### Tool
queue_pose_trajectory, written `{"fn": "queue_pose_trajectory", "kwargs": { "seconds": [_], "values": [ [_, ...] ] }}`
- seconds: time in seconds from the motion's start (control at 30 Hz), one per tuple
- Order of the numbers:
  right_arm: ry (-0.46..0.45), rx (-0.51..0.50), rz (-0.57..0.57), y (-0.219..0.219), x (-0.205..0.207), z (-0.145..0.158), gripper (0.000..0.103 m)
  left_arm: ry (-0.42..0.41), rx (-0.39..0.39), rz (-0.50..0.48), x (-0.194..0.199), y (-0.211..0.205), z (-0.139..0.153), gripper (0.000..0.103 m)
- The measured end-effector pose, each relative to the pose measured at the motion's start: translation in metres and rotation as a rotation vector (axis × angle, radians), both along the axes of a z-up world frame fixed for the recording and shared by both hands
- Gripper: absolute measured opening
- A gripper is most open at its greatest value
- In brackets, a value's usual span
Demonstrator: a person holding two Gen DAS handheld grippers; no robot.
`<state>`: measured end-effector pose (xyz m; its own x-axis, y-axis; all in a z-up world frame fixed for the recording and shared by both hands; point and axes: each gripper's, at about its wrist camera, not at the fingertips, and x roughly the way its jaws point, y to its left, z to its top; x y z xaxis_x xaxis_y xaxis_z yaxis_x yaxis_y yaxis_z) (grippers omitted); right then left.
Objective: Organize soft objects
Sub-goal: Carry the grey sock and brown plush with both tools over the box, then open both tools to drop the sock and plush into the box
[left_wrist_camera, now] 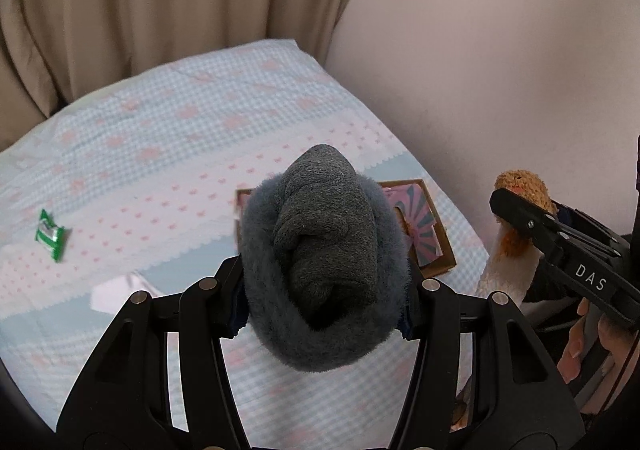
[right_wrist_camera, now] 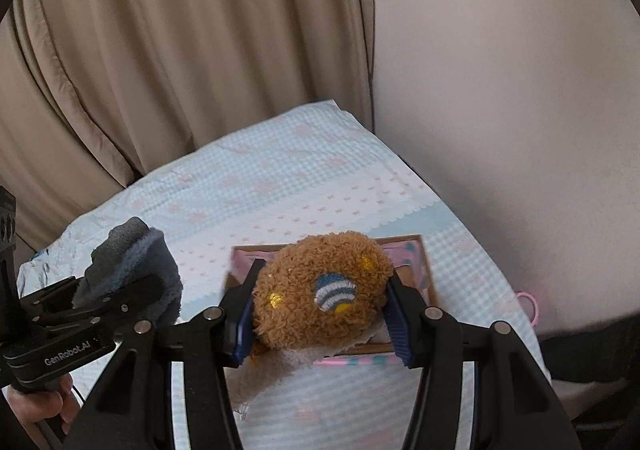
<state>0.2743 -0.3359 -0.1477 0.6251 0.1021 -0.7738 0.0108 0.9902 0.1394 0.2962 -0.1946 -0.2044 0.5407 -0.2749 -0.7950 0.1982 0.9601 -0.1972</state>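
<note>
My left gripper (left_wrist_camera: 324,282) is shut on a rolled grey and blue fuzzy sock (left_wrist_camera: 320,250), held above the bed. It also shows in the right wrist view (right_wrist_camera: 132,270) at the left. My right gripper (right_wrist_camera: 320,310) is shut on a brown plush toy (right_wrist_camera: 320,290) with a striped blue patch and a white cloth tail, held just over an open cardboard box (right_wrist_camera: 420,250) with a pink lining. The box (left_wrist_camera: 436,246) lies on the bed, partly hidden behind the sock. The plush toy (left_wrist_camera: 520,190) and right gripper (left_wrist_camera: 532,226) show at the right.
The bed (left_wrist_camera: 160,138) has a pale blue and pink patterned cover. A green wrapped packet (left_wrist_camera: 50,234) lies at its left. Beige curtains (left_wrist_camera: 160,10) hang behind, a pinkish wall (left_wrist_camera: 500,50) runs along the right. A pink loop (right_wrist_camera: 528,306) lies at the bed's right edge.
</note>
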Motion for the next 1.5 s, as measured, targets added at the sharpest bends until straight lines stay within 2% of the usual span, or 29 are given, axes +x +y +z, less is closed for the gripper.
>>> {"fn": "queue_pose_trajectory", "kwargs": {
  "seconds": [0.27,0.5,0.63,0.83,0.87,0.93,0.97,1.0,1.03,1.1,1.23,1.5],
  "values": [
    [0.081,0.007,0.051,-0.050,0.048,-0.060,0.050,0.079,0.071,0.022,0.055,-0.033,-0.057,0.051],
    [0.169,0.026,0.108,-0.066,0.079,-0.119,0.050,0.173,0.128,0.056,0.097,-0.039,-0.109,0.051],
    [0.216,0.038,0.143,-0.069,0.093,-0.145,0.050,0.240,0.170,0.083,0.111,-0.041,-0.138,0.051],
    [0.277,0.080,0.173,-0.076,0.108,-0.176,0.050,0.288,0.221,0.063,0.119,-0.050,-0.164,0.052],
    [0.279,0.084,0.177,-0.076,0.110,-0.179,0.050,0.295,0.233,0.057,0.120,-0.054,-0.168,0.056],
    [0.273,0.091,0.182,-0.076,0.112,-0.182,0.056,0.294,0.253,0.062,0.121,-0.058,-0.170,0.070],
    [0.276,0.103,0.188,-0.077,0.114,-0.185,0.058,0.295,0.255,0.060,0.121,-0.059,-0.171,0.085],
    [0.281,0.114,0.189,-0.078,0.115,-0.186,0.067,0.297,0.255,0.056,0.120,-0.060,-0.171,0.093],
    [0.280,0.126,0.190,-0.078,0.116,-0.187,0.087,0.295,0.256,0.053,0.118,-0.061,-0.170,0.103],
    [0.277,0.133,0.190,-0.079,0.119,-0.188,0.103,0.275,0.264,0.041,0.111,-0.063,-0.166,0.103],
    [0.267,0.125,0.196,-0.078,0.118,-0.189,0.103,0.283,0.284,0.036,0.104,-0.065,-0.167,0.103],
    [0.242,0.124,0.184,-0.081,0.112,-0.185,0.103,0.274,0.266,0.020,0.100,-0.073,-0.159,0.103]
  ]
}}
